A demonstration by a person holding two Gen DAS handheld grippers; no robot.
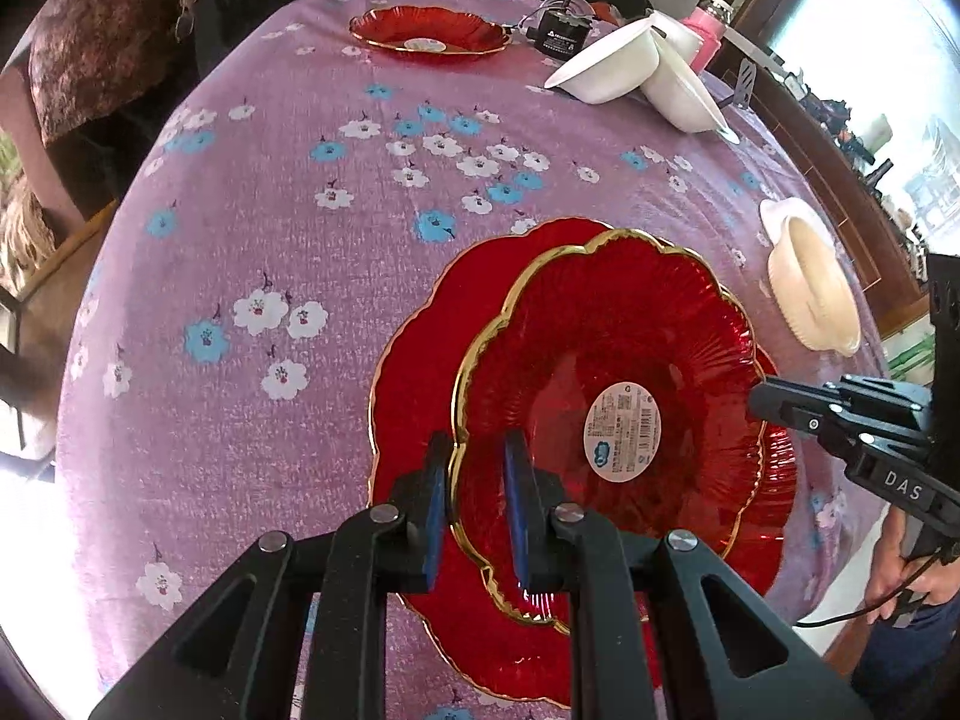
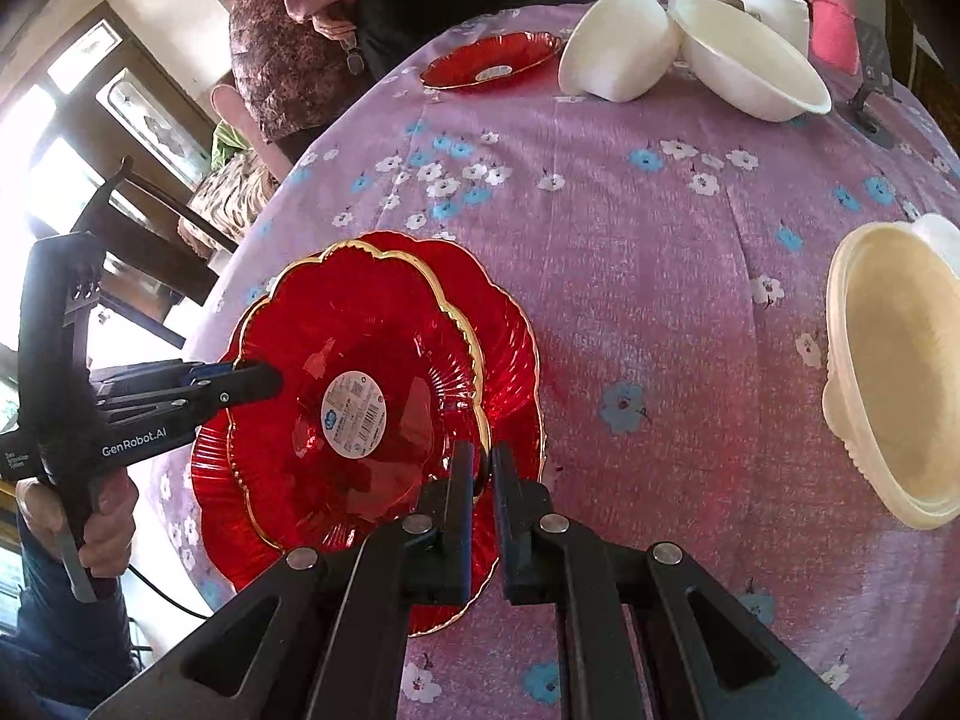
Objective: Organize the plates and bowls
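A red glass plate with a gold rim and a white sticker [image 1: 618, 396] [image 2: 354, 384] sits tilted on a second, larger red plate [image 1: 420, 372] [image 2: 510, 336] on the purple flowered tablecloth. My left gripper [image 1: 477, 468] has its two blue-padded fingers on either side of the top plate's near rim. My right gripper [image 2: 478, 468] is shut on the opposite rim of the same plate; it also shows in the left wrist view [image 1: 780, 405]. A third red plate [image 1: 429, 30] [image 2: 492, 63] lies at the far edge. Two white bowls [image 1: 606, 63] [image 2: 618, 42] lean together far right.
A cream bowl stack [image 1: 810, 282] [image 2: 894, 372] lies to the right of the plates. A pink bottle [image 1: 708, 36] [image 2: 834, 24] and a black power adapter [image 1: 561, 30] stand at the far edge. People stand behind the table [image 1: 240, 300].
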